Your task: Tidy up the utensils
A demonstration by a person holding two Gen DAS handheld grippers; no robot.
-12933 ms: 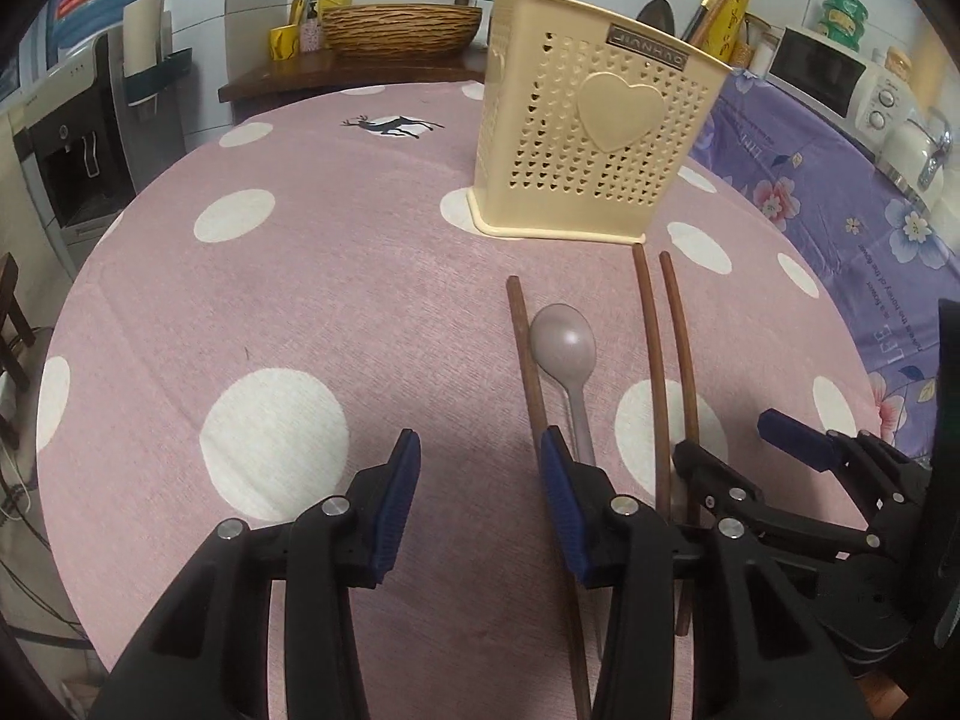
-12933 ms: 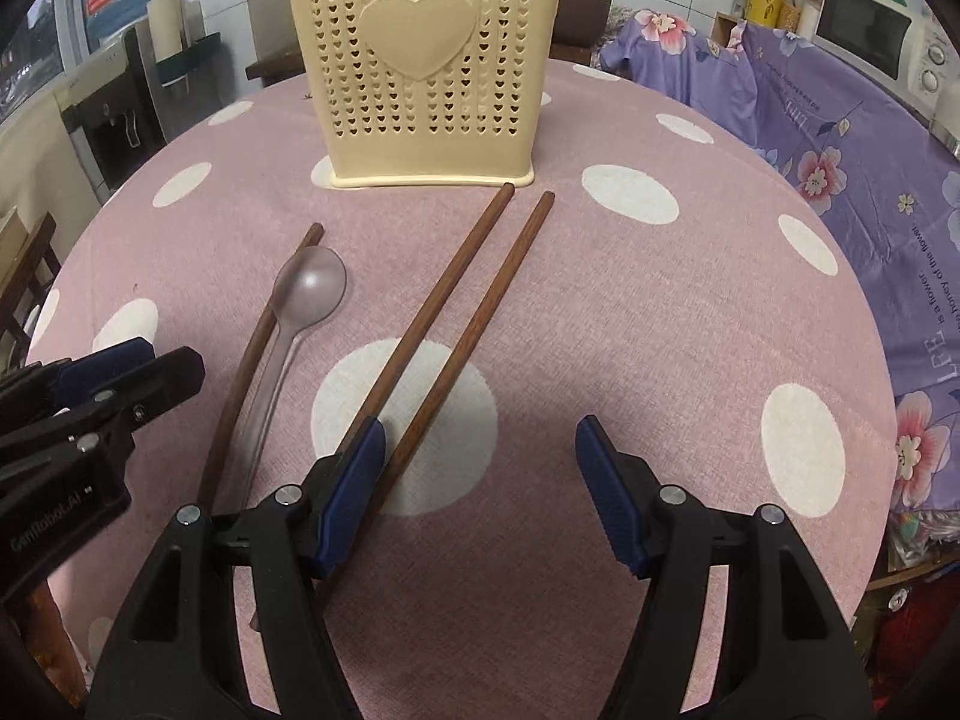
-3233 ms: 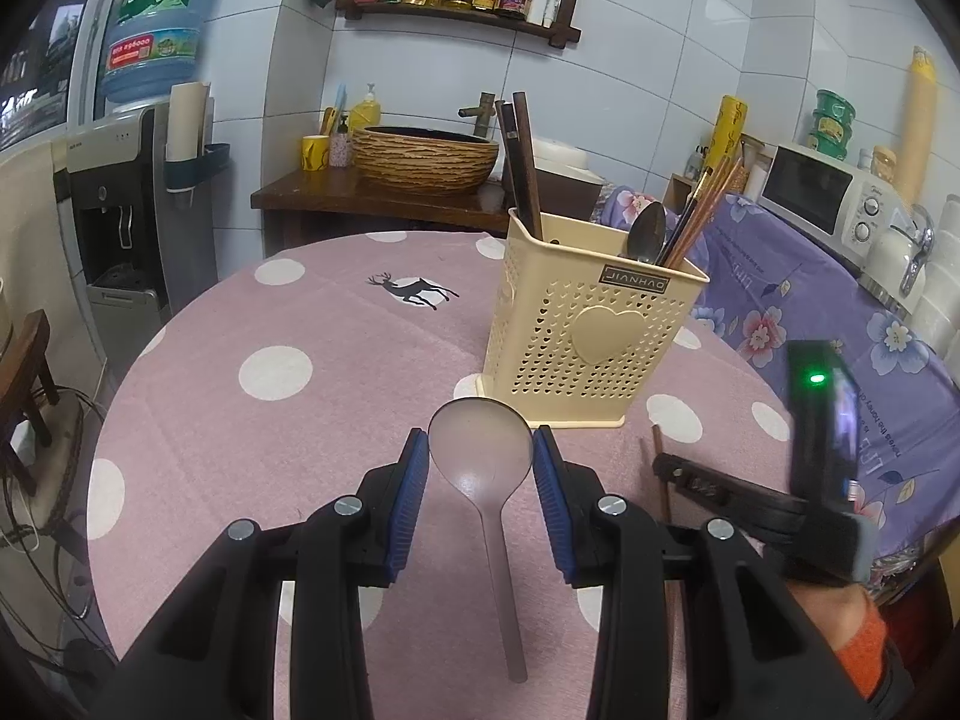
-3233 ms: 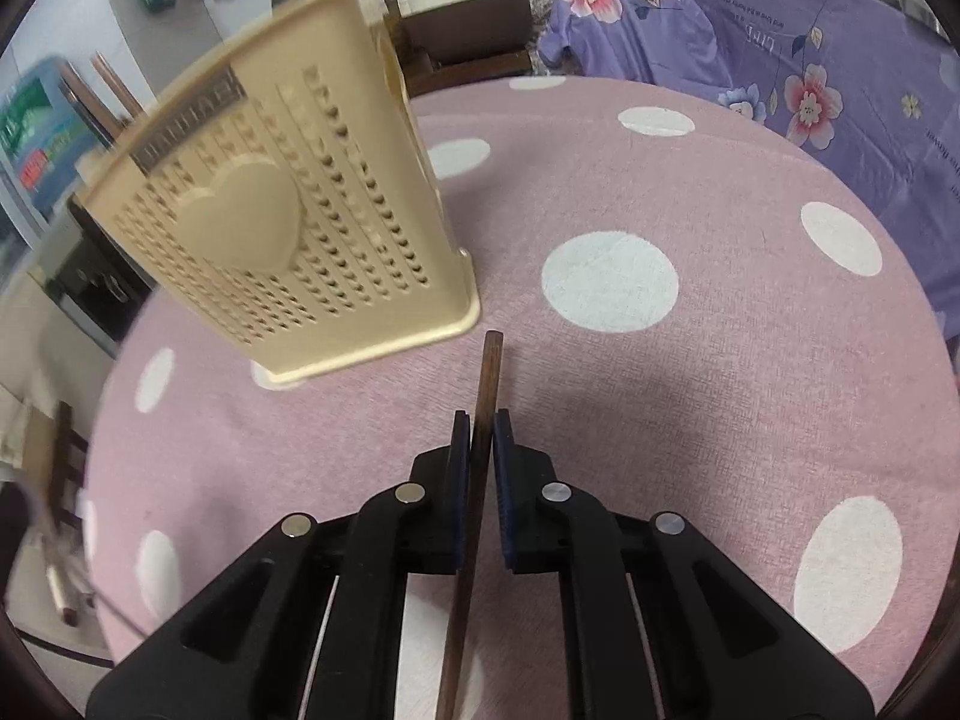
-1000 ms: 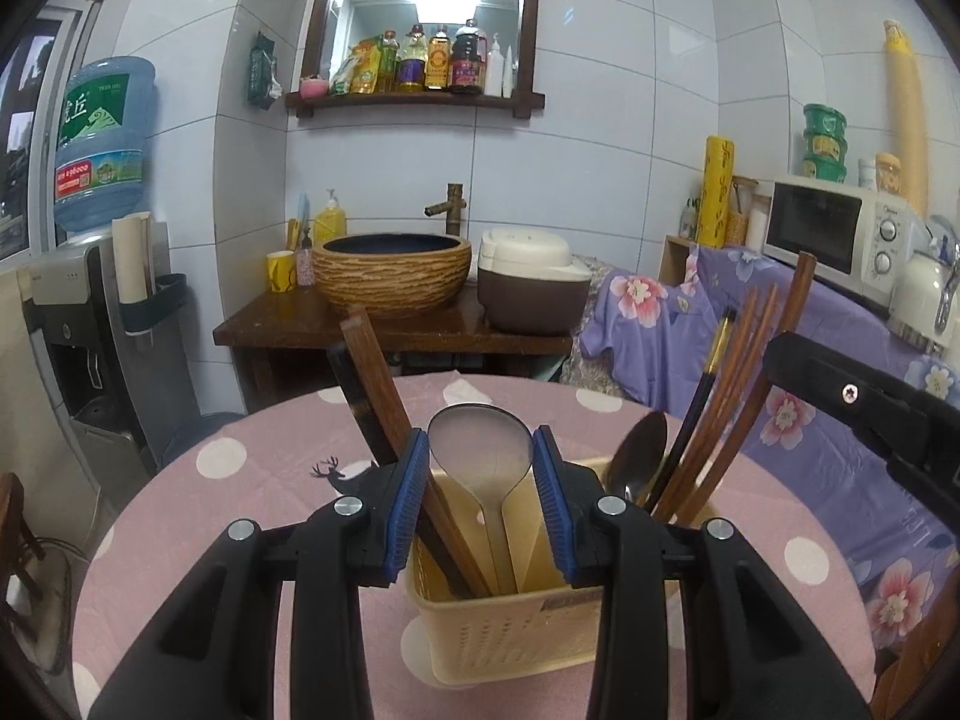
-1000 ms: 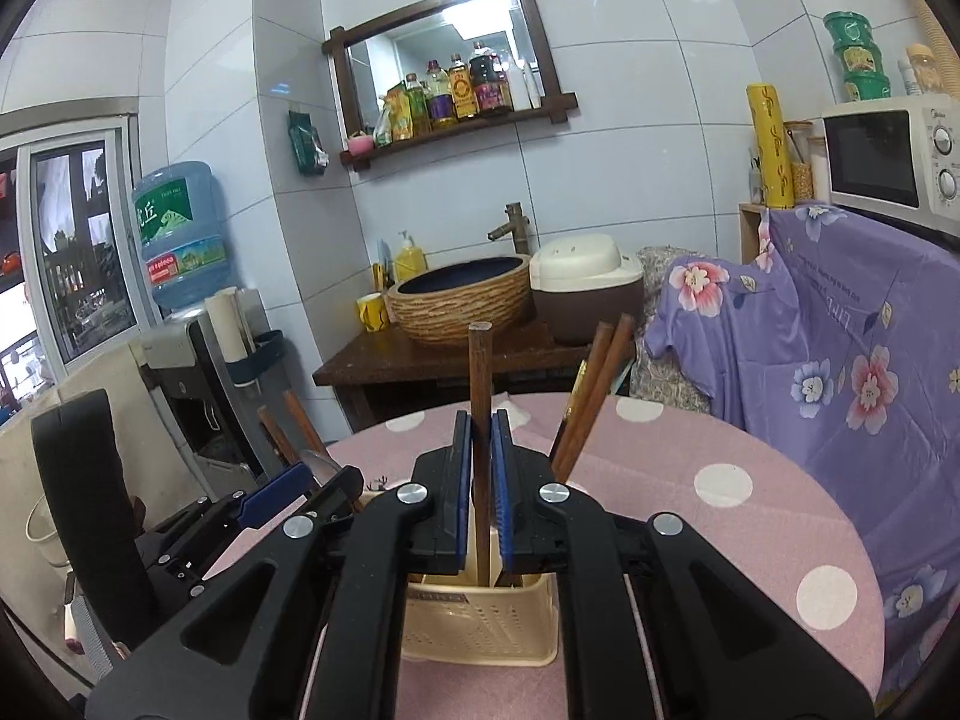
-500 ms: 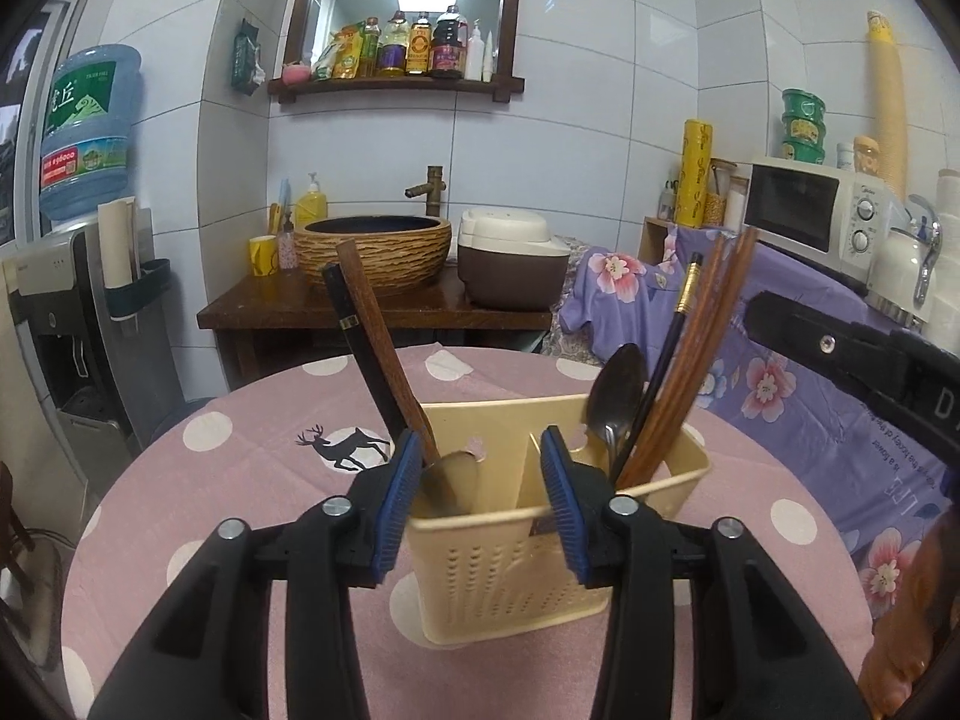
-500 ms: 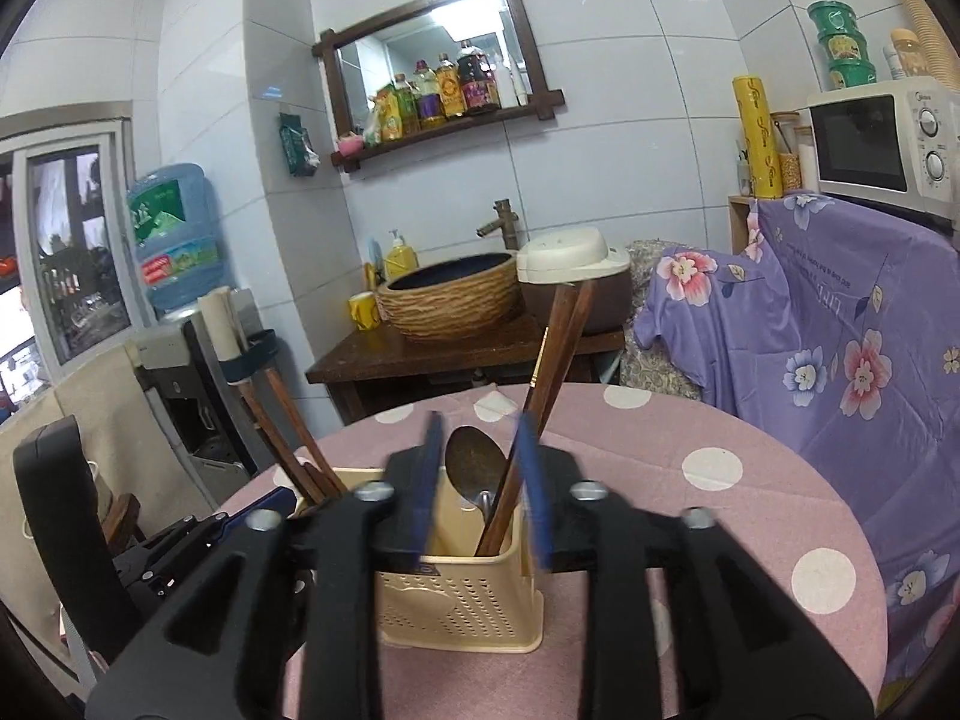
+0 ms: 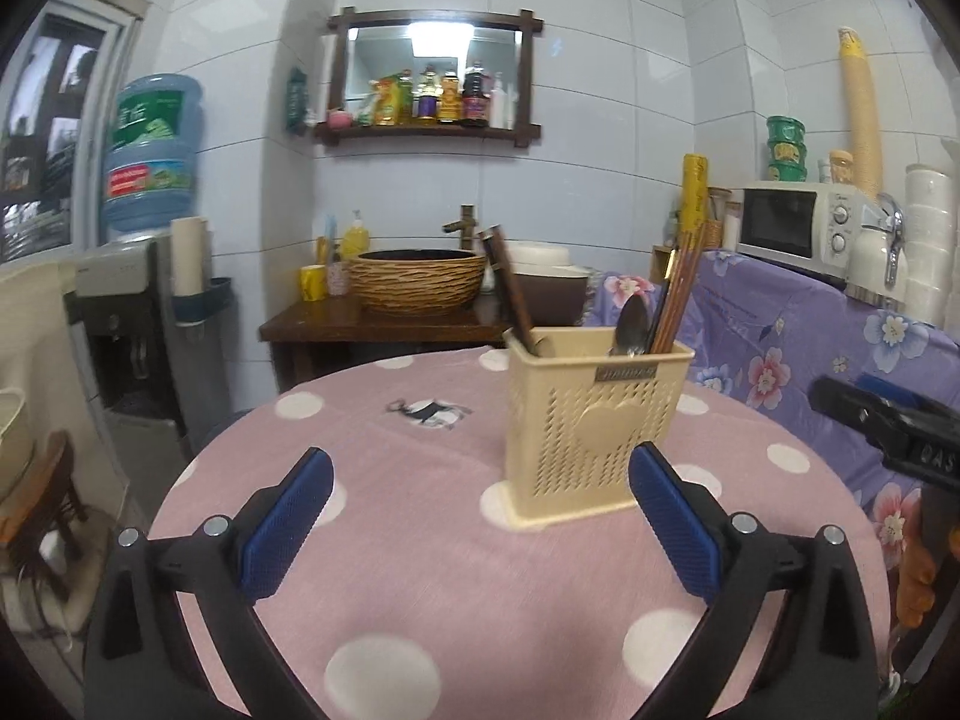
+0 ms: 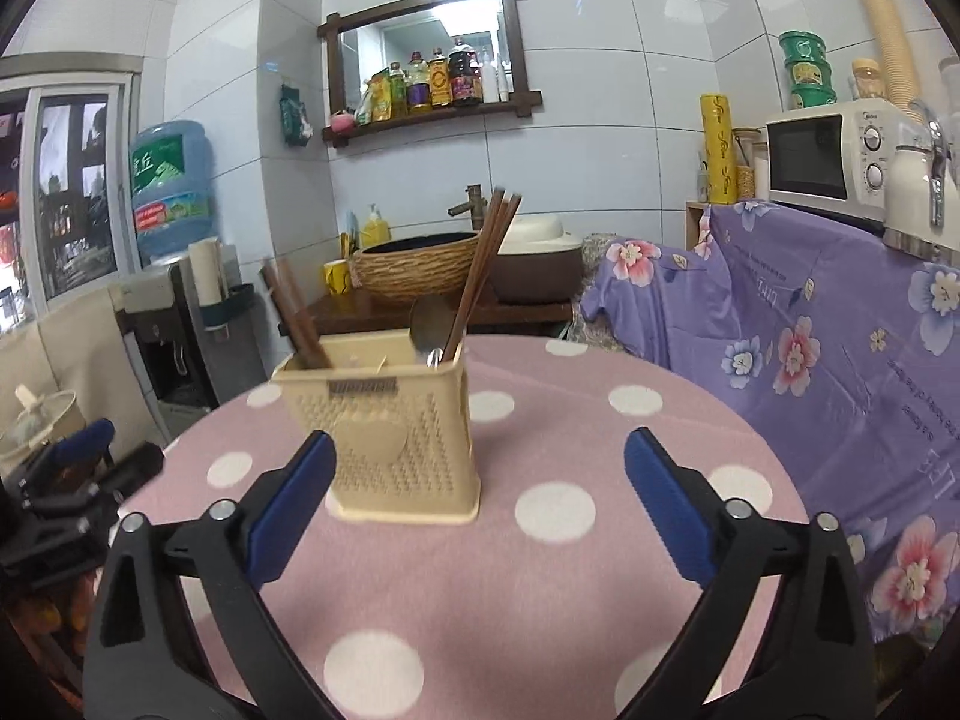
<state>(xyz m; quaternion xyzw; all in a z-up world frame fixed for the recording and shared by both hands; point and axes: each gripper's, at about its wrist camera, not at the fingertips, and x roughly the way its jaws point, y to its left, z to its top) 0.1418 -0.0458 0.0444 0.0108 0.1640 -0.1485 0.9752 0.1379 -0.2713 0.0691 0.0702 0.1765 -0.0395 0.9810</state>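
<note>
Change since half a second ago: both grippers backed off. Utensil holder (image 9: 594, 426): upright, mid-table (image 9: 420, 570), chopsticks (image 10: 486, 264) and spoon (image 9: 630, 324) inside. Left gripper (image 9: 480, 534), right gripper (image 10: 480, 504): jaws spread, empty. Risk: a stray swing likely topples the top-heavy holder.

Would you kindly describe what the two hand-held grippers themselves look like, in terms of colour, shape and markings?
Both look alike. The left hand-held gripper and the right hand-held gripper each have matte black plastic arms forking into two fingers, joined by silver rivets. Each finger ends in a blue, finely ribbed pad. White lettering shows on the black body of the right one in the left view, too cropped to read. No cables show.
</note>
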